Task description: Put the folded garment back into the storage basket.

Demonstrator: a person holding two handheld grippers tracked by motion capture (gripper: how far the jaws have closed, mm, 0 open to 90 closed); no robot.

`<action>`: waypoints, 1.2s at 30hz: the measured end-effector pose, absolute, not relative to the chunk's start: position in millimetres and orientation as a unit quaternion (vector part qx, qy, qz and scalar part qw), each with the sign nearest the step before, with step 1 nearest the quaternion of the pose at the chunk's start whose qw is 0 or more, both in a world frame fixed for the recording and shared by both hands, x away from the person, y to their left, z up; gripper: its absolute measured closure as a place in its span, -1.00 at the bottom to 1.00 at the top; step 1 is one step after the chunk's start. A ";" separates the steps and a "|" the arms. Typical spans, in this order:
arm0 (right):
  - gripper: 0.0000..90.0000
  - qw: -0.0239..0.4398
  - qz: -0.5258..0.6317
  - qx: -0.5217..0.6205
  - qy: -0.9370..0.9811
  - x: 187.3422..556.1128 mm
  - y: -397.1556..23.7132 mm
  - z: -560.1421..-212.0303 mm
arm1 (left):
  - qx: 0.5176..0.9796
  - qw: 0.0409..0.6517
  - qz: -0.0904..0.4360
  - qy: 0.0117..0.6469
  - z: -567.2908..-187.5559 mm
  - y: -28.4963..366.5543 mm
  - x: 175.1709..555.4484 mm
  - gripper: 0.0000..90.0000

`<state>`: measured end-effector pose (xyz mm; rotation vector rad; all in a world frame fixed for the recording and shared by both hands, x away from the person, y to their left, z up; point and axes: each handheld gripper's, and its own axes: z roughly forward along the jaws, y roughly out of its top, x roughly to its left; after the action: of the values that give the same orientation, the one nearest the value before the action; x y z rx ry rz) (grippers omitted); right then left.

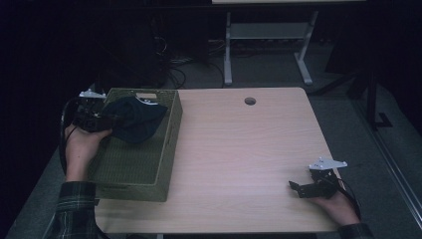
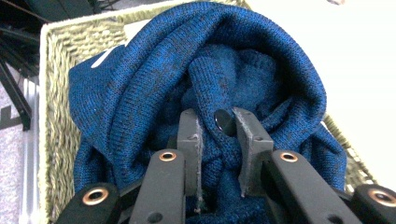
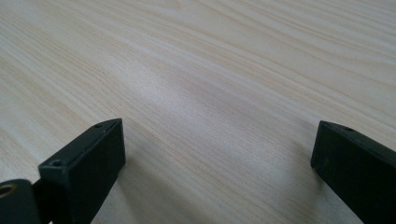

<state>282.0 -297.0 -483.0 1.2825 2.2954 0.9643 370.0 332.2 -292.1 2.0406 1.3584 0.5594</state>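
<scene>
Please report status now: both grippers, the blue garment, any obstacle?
Left hand-held gripper shut on blue knit garment, over woven basket. Right hand-held gripper open above table. Nothing in the way.

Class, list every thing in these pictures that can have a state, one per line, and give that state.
Blue knitted garment: bunched up, gripped, hanging over the basket.
Green woven basket: open-topped, upright on the table.
Left gripper: jaws shut on the garment's fabric.
Right gripper: jaws open, nothing between them, just above the tabletop.
Light wooden table: bare beside the basket.
</scene>
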 end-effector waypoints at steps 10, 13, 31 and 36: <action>-0.94 0.170 0.339 0.451 0.808 282.0 -297.0 -483.0 | 0.770 0.293 0.200 0.530 -322.1 338.9 376.7 0.63; -0.94 0.170 0.339 0.451 0.808 282.0 -297.0 -483.0 | 0.772 0.288 0.193 0.533 -332.0 338.5 378.6 0.63; -0.94 0.169 0.339 0.450 0.808 281.9 -296.9 -483.0 | 0.782 0.252 0.140 0.552 -389.5 336.3 390.4 0.62; -0.94 0.168 0.340 0.450 0.809 281.8 -296.7 -483.0 | 0.789 0.240 0.128 0.551 -396.3 337.9 389.5 0.59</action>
<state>281.8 -296.7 -483.0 1.2787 2.2996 0.9663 389.5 337.9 -396.3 2.1604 1.5069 0.3493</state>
